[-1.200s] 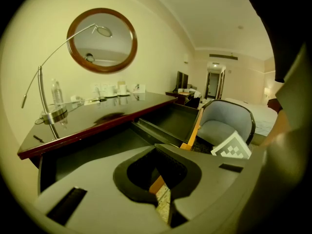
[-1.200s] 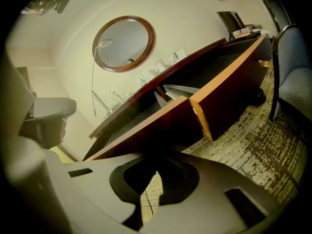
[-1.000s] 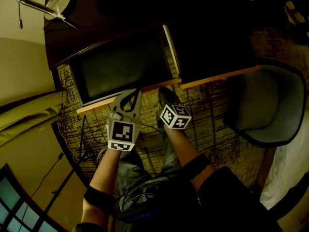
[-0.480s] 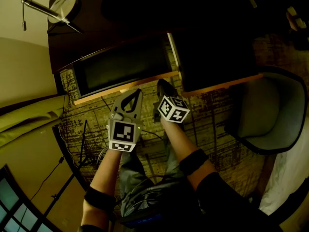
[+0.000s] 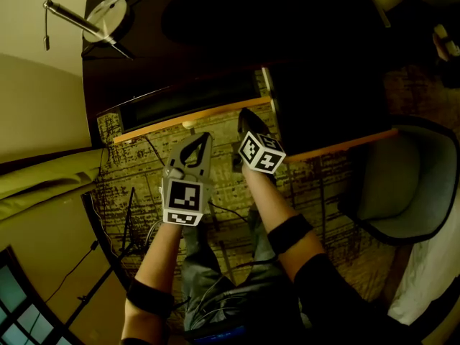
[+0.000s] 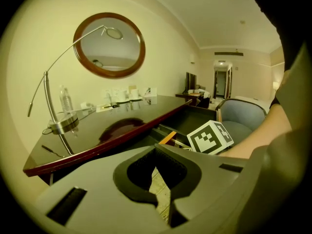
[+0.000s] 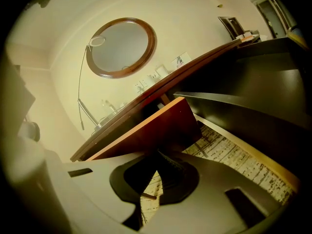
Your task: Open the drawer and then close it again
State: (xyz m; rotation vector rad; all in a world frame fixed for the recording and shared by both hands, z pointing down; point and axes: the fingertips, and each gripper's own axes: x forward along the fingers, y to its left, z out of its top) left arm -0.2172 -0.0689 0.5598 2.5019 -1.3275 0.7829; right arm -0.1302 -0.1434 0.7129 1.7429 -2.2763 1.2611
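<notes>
The desk drawer (image 5: pixel 188 115) has a pale wooden front edge and stands only a little way out from under the dark desk top (image 5: pixel 215 27). My right gripper (image 5: pixel 248 118) is shut, its tips against the drawer's front near its right end. In the right gripper view the reddish drawer front (image 7: pixel 146 130) fills the space just ahead of the shut right gripper (image 7: pixel 157 155). My left gripper (image 5: pixel 200 138) is shut on nothing and hangs just in front of the drawer, above the carpet. From the left gripper (image 6: pixel 156 152) the drawer's corner (image 6: pixel 167 138) shows beyond the tips.
A second dark compartment (image 5: pixel 323 85) stands open to the right of the drawer. An armchair (image 5: pixel 402 185) is at the right. A desk lamp (image 5: pixel 100 13) sits on the desk's left end, under a round mirror (image 6: pixel 109 45). Cables and a stand (image 5: pixel 122 228) lie on the carpet at the left.
The drawer has slid far in under the desk. Both grippers have moved forward toward the desk, the right one staying at the drawer's front.
</notes>
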